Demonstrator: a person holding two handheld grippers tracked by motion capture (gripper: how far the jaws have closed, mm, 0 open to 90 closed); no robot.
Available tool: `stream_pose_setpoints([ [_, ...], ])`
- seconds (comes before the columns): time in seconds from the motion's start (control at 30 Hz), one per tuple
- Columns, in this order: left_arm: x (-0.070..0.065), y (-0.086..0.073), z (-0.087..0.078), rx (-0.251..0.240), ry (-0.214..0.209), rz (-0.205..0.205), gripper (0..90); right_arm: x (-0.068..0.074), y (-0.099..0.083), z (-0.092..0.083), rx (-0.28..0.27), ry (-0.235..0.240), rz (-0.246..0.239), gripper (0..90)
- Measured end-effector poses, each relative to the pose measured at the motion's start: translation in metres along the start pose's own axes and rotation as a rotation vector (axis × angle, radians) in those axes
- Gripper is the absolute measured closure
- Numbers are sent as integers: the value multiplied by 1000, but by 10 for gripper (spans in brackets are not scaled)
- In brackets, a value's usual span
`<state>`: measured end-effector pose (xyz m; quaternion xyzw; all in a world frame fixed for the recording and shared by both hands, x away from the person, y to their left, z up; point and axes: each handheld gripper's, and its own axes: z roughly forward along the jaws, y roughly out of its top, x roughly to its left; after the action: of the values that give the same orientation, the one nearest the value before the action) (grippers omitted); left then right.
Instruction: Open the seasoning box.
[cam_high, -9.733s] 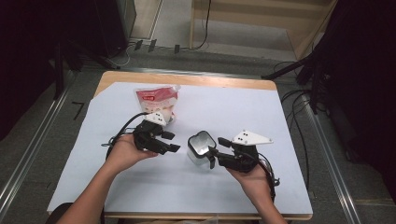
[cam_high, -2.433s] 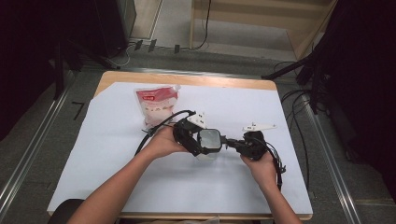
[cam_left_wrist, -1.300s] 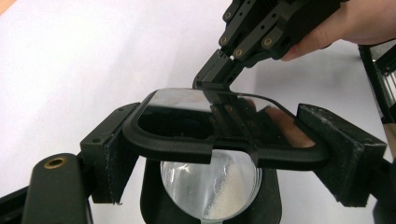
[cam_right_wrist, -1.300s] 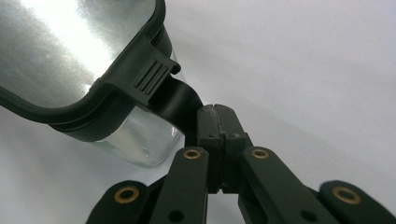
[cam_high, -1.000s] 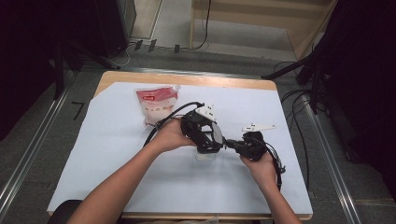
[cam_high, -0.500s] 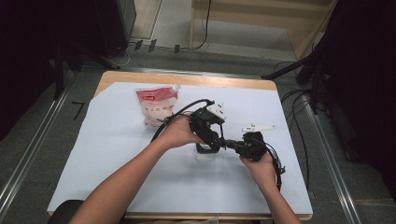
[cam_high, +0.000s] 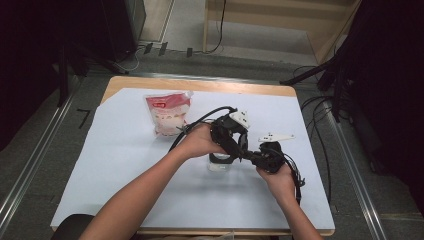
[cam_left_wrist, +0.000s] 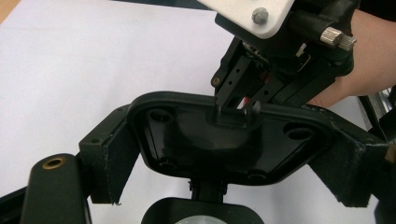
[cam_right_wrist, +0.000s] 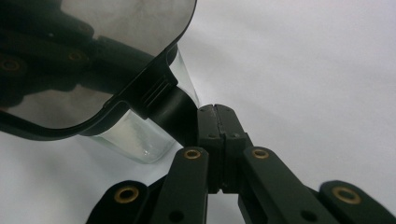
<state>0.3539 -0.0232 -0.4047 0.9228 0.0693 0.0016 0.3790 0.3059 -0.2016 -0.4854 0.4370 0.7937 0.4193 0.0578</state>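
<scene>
A small clear container (cam_high: 219, 166) stands on the white-covered table (cam_high: 125, 170). Its black lid (cam_left_wrist: 224, 140) is held tilted above the container's mouth, underside toward the left gripper view. My left gripper (cam_left_wrist: 229, 163) is shut on the lid, one pad (cam_left_wrist: 109, 161) on each side edge; in the high view it (cam_high: 227, 147) reaches in from the left. My right gripper (cam_right_wrist: 215, 112) has its jaws pressed together on the lid's black ridged latch tab (cam_right_wrist: 163, 105), with the clear container wall (cam_right_wrist: 140, 137) just beside it. From the left gripper view the right gripper (cam_left_wrist: 233, 100) pinches the lid's far edge.
A red and white pouch (cam_high: 169, 112) lies flat at the back left of the table. Cables trail from both grippers across the sheet. The wooden table edge (cam_high: 200, 84) runs along the back, and metal rails flank both sides.
My left gripper has shifted a little to the right and away, over the container, taking the lid with it. The right hand has stayed where it was.
</scene>
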Motion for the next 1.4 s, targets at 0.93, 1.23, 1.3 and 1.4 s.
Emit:
stream_pose_setpoints([
  [0.93,-2,-7,-16,-26,-38,-3,113,-6,3,-9,-24,24,4,853],
  [1.23,0,-24,-41,-39,-19,-34,148,-5,2,-21,-30,26,-14,734],
  [1.3,0,-27,-44,-28,1,-60,162,-1,0,-24,-22,16,-27,700],
  [1.4,4,-34,-51,-19,13,-106,183,3,-2,-29,-13,16,-38,678],
])
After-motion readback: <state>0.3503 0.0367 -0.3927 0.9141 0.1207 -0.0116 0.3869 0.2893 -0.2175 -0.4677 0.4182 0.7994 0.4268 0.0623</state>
